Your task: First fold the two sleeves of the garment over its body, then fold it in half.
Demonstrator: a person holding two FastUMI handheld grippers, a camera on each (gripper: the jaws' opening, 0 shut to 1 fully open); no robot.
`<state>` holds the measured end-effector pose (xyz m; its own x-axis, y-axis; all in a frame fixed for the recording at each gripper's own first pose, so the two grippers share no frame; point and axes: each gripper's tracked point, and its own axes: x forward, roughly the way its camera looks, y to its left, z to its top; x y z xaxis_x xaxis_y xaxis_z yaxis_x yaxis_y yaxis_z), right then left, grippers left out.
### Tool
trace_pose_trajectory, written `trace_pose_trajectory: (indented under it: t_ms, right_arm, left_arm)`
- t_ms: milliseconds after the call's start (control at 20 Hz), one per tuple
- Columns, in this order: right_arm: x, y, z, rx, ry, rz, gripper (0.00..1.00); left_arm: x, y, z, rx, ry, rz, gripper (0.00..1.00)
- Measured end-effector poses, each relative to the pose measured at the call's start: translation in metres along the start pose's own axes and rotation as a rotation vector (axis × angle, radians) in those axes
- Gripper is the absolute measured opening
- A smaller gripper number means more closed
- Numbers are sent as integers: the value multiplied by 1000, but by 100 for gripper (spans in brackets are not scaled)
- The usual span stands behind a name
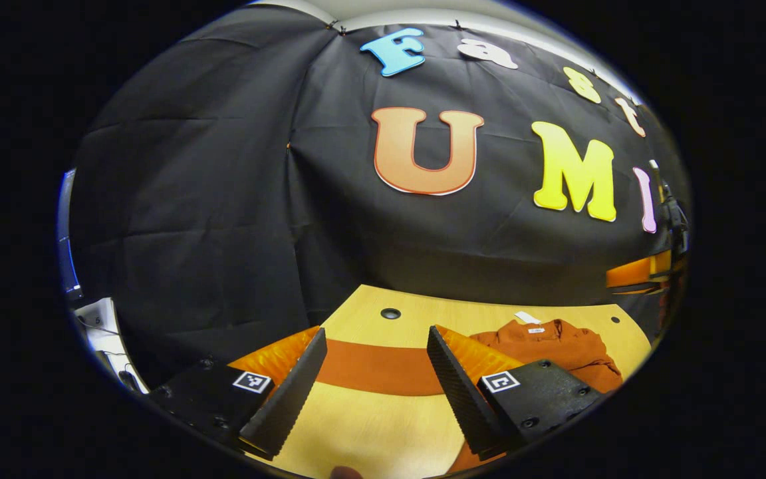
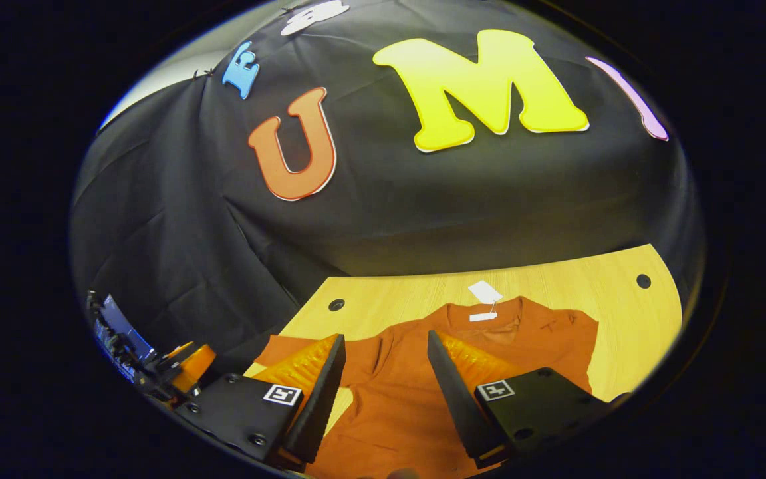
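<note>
The rust-orange shirt (image 2: 423, 392) lies flat on the wooden table (image 2: 589, 279) in the lower middle of the right gripper view, collar and white tag (image 2: 485, 291) toward the wall, one sleeve (image 1: 376, 366) stretched out across the lower centre of the left gripper view. Both the left gripper (image 1: 375, 386) and the right gripper (image 2: 383, 392) hang above it with fingers spread, holding nothing. The cloth looks light, limp and likely to wrinkle or slide, so a pinch at the sleeve's cuff edge seems the best hold.

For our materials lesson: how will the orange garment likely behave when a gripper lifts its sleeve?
The orange garment lies creased and rumpled on the wooden table, so it probably drapes limply. It looks like thin fabric, likely light. Its sleeve would probably sag when lifted.
</note>
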<state>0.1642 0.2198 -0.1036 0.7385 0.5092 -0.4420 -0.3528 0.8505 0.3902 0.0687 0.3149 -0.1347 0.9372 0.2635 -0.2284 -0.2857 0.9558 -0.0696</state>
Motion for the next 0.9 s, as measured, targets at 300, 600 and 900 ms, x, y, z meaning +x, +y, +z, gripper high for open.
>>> trace_pose_trajectory:
  t_ms: [300,600,900]
  right_arm:
    - [-71,-37,-3,-106,-10,-81,81]
    - [-94,-71,-12,-54,20,-180,80]
    - [-98,-91,-27,3,61,-250,80]
  left_arm:
    - [79,75,-49,-47,134,11,99]
    - [147,129,-117,-162,346,-9,97]
    - [181,156,-152,-322,446,-46,98]
